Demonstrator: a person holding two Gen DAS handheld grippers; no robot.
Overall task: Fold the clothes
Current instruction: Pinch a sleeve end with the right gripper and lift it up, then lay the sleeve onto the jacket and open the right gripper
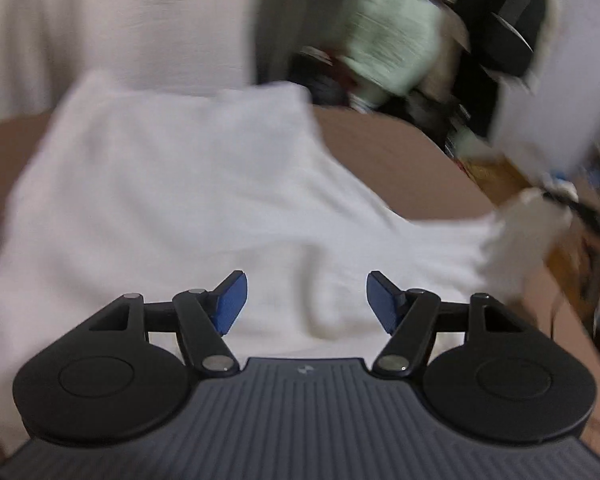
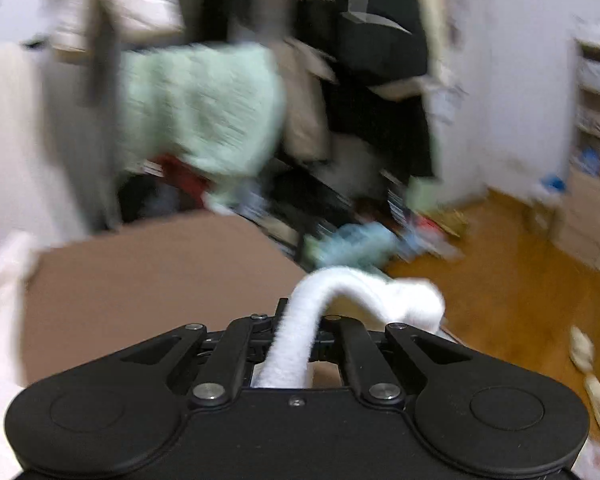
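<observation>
Both views are dim, lit by soft, even indoor light with no clear source and no hard shadows or glare. Motion blur smears nearly everything beyond the rigs: the rumpled white cloth garment [image 1: 188, 200], the pale green knitted fabric [image 2: 204, 112] and the orange-brown wooden floor [image 2: 512, 280]. Only the black gripper bodies stay sharp. Fisheye distortion bends the edges, with 2 dark vignette corners in the right view.

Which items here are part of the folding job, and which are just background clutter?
In use:
white cloth
left hand-held gripper, open above it
right hand-held gripper, shut on its edge
brown table

Lying about:
green towel
slippers
</observation>
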